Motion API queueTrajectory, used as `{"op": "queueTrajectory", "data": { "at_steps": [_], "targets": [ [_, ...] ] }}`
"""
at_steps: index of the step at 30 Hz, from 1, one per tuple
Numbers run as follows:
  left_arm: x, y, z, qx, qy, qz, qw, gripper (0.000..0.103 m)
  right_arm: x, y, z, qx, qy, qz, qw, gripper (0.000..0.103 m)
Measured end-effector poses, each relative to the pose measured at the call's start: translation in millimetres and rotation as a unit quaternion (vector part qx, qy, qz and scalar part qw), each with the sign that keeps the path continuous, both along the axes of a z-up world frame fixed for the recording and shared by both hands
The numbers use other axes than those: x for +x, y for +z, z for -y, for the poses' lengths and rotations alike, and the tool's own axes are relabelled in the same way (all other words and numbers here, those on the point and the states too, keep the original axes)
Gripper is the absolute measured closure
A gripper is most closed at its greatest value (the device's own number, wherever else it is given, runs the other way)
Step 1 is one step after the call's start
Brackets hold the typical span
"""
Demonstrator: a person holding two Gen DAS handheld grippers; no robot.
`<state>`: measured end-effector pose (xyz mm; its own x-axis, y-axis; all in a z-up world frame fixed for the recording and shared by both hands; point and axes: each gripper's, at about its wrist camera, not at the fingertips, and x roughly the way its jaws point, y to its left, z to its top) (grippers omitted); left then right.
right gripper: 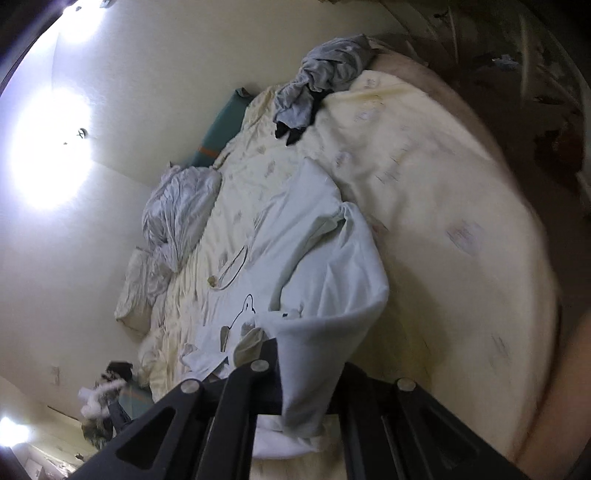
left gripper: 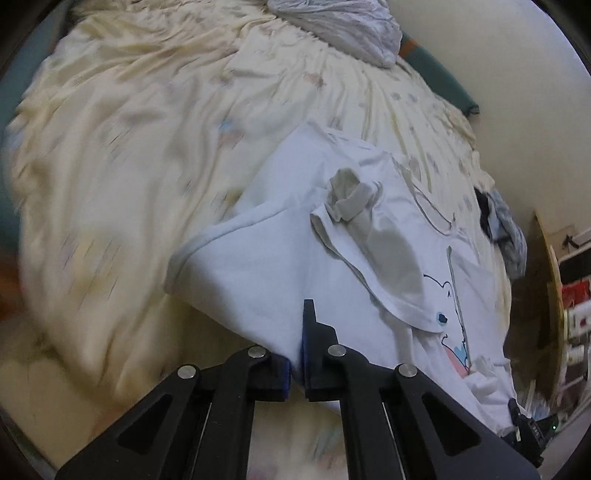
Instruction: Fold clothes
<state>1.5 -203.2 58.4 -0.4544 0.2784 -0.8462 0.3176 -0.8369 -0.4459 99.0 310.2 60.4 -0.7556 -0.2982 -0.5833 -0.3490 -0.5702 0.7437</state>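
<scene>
A white T-shirt [left gripper: 266, 258] with a cartoon print lies on the cream bedspread, one sleeve rumpled on top. My left gripper [left gripper: 300, 332] is shut on the shirt's lower edge, which it lifts off the bed. In the right wrist view the same T-shirt [right gripper: 317, 258] drapes over my right gripper [right gripper: 299, 373], which is shut on a fold of its hem; the cloth hides the fingertips. The printed front shows in both views.
The cream bedspread [left gripper: 129, 166] covers the bed. A grey-white pillow [left gripper: 343, 29] lies at the head, a grey and black heap of clothes [right gripper: 317, 81] near the bed's edge. A wall runs along the bed; shelves [left gripper: 576, 314] stand at the right.
</scene>
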Motion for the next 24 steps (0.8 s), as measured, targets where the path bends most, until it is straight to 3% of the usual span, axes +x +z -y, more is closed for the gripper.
{"op": "queueTrajectory", "data": {
  "at_steps": [5,8,11,13,15,16,17,21,24],
  "targets": [
    [66,-3,5,-0.006,0.003,0.030,0.9995,0.099,64,-8,3,-0.011,0.005,0.051,0.999,0.101],
    [80,-17,10,-0.023,0.005,0.062,0.9978,0.094,88,-22,6,-0.020,0.016,0.098,0.995,0.101],
    [85,-25,16,-0.034,0.002,0.084,0.9959,0.093,87,-29,10,-0.008,0.017,0.132,0.991,0.100],
    [85,-21,20,-0.034,0.000,0.089,0.9955,0.089,81,-31,10,-0.003,0.019,0.154,0.988,0.096],
    [89,-15,25,-0.043,0.005,0.096,0.9945,0.085,82,-29,5,-0.008,0.011,0.172,0.985,0.080],
    [91,-11,27,-0.047,0.005,0.096,0.9943,0.085,87,-26,2,-0.012,0.003,0.173,0.985,0.063],
    [93,-6,28,-0.051,0.004,0.091,0.9945,0.085,92,-20,-2,-0.009,-0.005,0.172,0.985,0.058],
    [105,25,39,-0.104,0.026,0.048,0.9931,0.085,111,22,-17,0.034,-0.027,0.128,0.991,0.057],
    [110,42,53,-0.094,0.041,0.016,0.9945,0.078,95,37,-9,0.015,0.047,0.088,0.995,0.057]
  ]
}}
